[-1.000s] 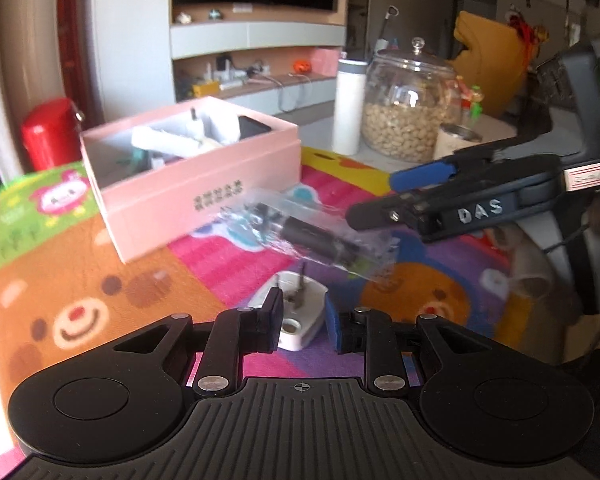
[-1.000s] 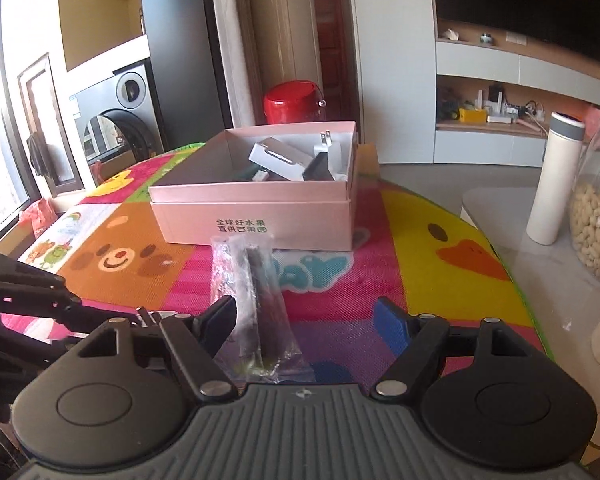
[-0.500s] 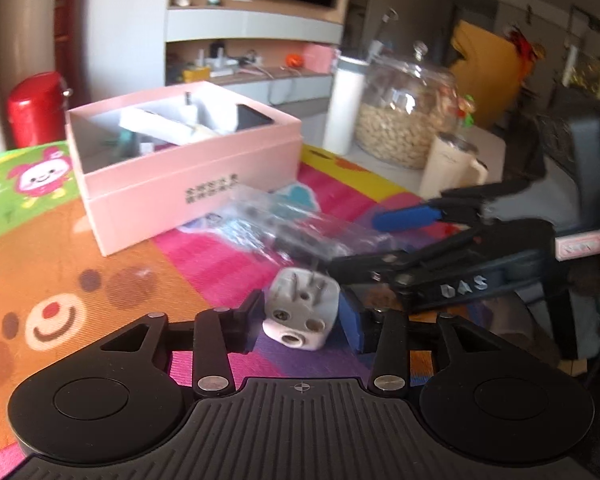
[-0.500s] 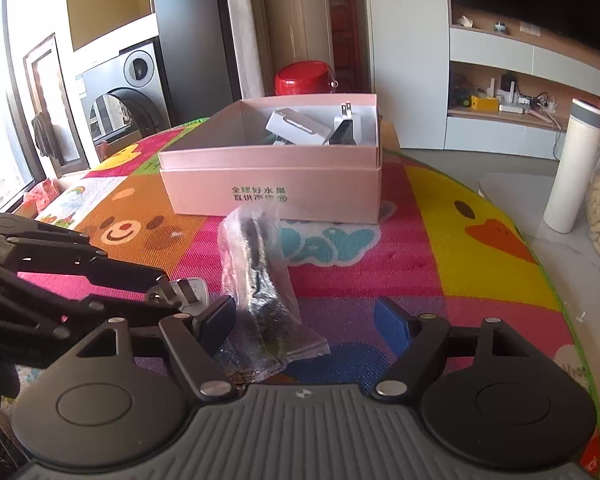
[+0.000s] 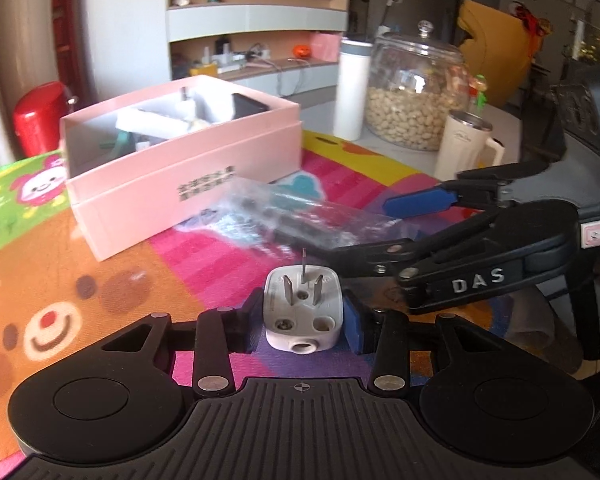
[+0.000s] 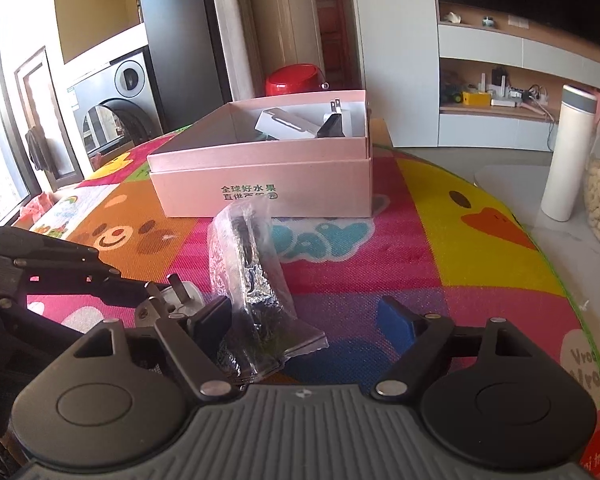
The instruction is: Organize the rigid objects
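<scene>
A white three-pin plug (image 5: 303, 308) sits between the fingers of my left gripper (image 5: 300, 316), which is shut on it, prongs pointing forward. The plug also shows in the right wrist view (image 6: 182, 294). A clear plastic bag with a dark object (image 6: 254, 280) lies on the colourful mat, its near end between the fingers of my right gripper (image 6: 312, 320), which is open. The bag shows in the left wrist view (image 5: 296, 220) too. An open pink box (image 6: 264, 168) holding white and black adapters stands behind the bag; it also shows in the left wrist view (image 5: 180, 164).
A colourful cartoon play mat (image 6: 440, 240) covers the table. A white bottle (image 6: 568, 152), a glass jar of nuts (image 5: 416, 92) and a cream mug (image 5: 464, 148) stand off the mat's right edge. A red pot (image 6: 294, 78) sits behind the box.
My left gripper has closed on the white plug, which now stands with prongs forward. The right gripper has drawn back and lowered, so the bag lies on the mat.
</scene>
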### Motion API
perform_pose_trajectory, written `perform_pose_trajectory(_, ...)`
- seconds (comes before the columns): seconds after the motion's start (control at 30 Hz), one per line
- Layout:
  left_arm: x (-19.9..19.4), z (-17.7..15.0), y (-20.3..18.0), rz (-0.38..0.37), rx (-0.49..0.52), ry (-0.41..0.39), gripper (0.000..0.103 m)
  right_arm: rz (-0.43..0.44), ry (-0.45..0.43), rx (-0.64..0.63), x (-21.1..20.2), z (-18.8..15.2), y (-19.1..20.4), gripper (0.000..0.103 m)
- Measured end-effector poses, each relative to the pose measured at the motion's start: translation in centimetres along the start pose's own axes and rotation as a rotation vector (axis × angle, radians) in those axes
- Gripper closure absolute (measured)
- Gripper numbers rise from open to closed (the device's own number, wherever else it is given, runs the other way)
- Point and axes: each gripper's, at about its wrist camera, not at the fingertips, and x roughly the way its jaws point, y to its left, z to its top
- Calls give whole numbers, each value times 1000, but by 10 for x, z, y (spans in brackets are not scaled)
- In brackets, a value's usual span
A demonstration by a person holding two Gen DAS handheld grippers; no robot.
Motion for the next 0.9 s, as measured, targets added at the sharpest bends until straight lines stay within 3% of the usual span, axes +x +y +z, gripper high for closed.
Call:
perform_pose_trajectory(0.17,-9,-8,20,113,-63,-13,59,-21,0,-29,0,-1,7,22)
perform_pose_trajectory(0.33,-22,-21,56,265,-219,-49,59,-24,9,-71,2,-1,18,22)
perform_pose_trajectory(0.47,-30,-28,75,238,-334,-87,58,18,26,-125,7,-1,39,22)
perform_pose_trajectory(0.67,-32,-31,64,279,-269,-99,58,110,49,-211,12,-3,72,21)
perform_pose_trajectory(0.9,-32,-36,73,253,-304,-116,58,184,103,-184,20,0,76,0)
